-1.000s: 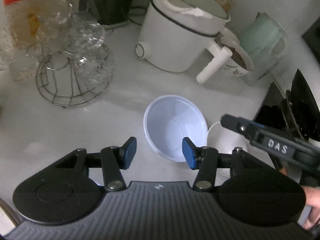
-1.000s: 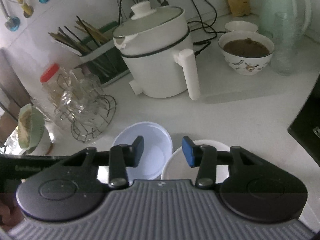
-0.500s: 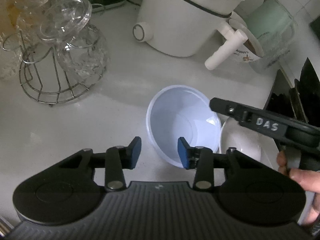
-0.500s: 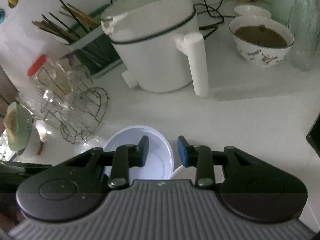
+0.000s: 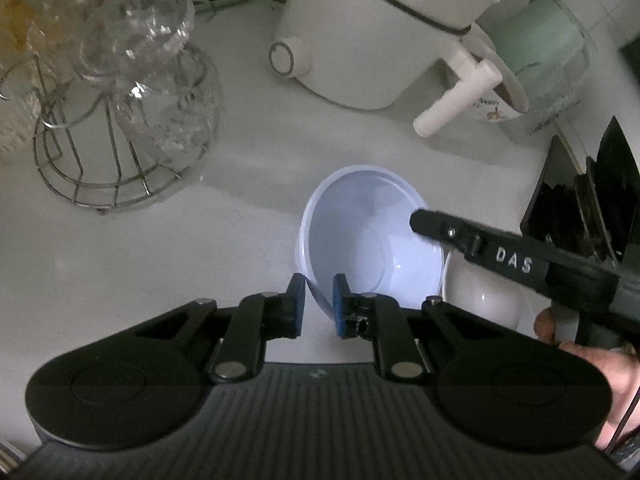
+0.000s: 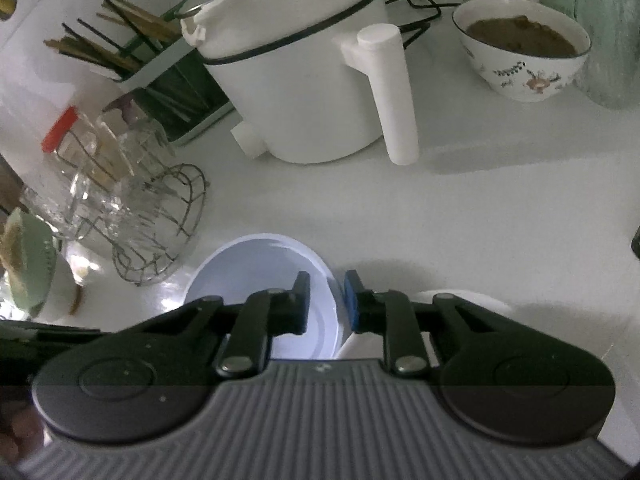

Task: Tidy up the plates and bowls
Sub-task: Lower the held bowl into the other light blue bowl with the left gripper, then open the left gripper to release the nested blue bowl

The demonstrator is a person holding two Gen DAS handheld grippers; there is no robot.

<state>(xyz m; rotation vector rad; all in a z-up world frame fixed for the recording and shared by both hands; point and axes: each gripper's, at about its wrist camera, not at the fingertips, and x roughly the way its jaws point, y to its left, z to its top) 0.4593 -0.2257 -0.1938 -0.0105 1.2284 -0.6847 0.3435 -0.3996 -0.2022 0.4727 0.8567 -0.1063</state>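
A pale blue bowl (image 5: pixel 372 240) sits on the white counter, tilted up at its near side; it also shows in the right wrist view (image 6: pixel 256 264). My left gripper (image 5: pixel 319 306) straddles its near rim, one pad inside and one outside, jaws narrowed around the wall. A white bowl (image 5: pixel 484 296) stands right of it, touching. My right gripper (image 6: pixel 327 304) straddles the blue bowl's right rim, jaws narrowed around it. The white bowl's rim (image 6: pixel 472 294) peeks out behind the right gripper's finger.
A white electric pot (image 6: pixel 304 76) with a long handle stands behind the bowls. A wire rack with glasses (image 5: pixel 120 112) is at the left. A patterned bowl of brown food (image 6: pixel 524 52) and a green pitcher (image 5: pixel 548 52) stand at the back right. A dark dish rack (image 5: pixel 588 208) is at the right.
Both grippers moved in onto the blue bowl's rim and narrowed their jaws around it. The bowl's near side has tipped up.
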